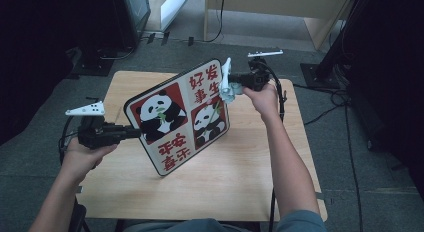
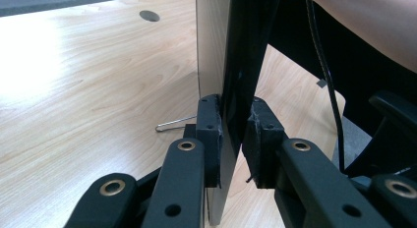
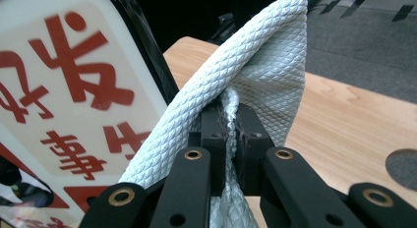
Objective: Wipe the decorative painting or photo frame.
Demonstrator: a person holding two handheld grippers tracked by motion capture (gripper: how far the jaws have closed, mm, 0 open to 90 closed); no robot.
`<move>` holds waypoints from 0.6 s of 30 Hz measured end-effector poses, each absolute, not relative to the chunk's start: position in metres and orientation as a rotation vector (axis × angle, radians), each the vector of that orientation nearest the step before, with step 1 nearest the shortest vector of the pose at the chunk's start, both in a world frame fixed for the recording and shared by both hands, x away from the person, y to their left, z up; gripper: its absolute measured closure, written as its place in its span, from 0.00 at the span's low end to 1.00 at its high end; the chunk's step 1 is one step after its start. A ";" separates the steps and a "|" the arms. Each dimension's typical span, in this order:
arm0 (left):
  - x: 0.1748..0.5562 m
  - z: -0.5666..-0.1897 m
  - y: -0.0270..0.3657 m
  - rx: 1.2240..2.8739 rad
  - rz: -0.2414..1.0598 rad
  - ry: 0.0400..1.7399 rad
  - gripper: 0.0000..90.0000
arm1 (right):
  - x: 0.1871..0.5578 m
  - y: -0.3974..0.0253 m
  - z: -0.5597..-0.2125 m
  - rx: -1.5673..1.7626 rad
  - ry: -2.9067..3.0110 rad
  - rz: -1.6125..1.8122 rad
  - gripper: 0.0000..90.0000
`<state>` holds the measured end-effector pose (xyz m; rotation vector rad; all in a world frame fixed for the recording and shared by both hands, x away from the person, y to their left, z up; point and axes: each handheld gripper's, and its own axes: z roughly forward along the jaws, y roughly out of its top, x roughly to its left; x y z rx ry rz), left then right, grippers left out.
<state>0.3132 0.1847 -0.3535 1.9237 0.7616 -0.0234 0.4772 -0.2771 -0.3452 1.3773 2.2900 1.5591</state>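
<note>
A square panda board [image 1: 178, 116] with red characters stands tilted on its lower corner on the wooden table [image 1: 240, 172]. My left gripper [image 1: 134, 132] is shut on the board's left edge; in the left gripper view the board edge [image 2: 231, 66] sits between the two pads [image 2: 210, 134]. My right gripper [image 1: 234, 82] is shut on a pale grey textured cloth [image 1: 226, 84], held against the board's upper right corner. In the right gripper view the cloth [image 3: 246, 75] bunches between the pads, next to the board's face [image 3: 74, 90].
A small metal wire clip [image 2: 174, 124] lies on the table behind the board. The table has a round cable hole [image 3: 402, 169]. Dark stands and cables surround the table on the grey floor [image 1: 350, 142].
</note>
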 end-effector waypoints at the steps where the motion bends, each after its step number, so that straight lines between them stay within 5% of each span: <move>1: 0.313 -0.353 0.185 1.924 -0.023 0.762 0.88 | 0.476 -0.278 -0.347 1.375 2.289 1.562 0.95; 18: 0.313 -0.354 0.185 1.925 -0.020 0.760 0.88 | 0.468 -0.285 -0.374 1.431 2.304 1.560 0.95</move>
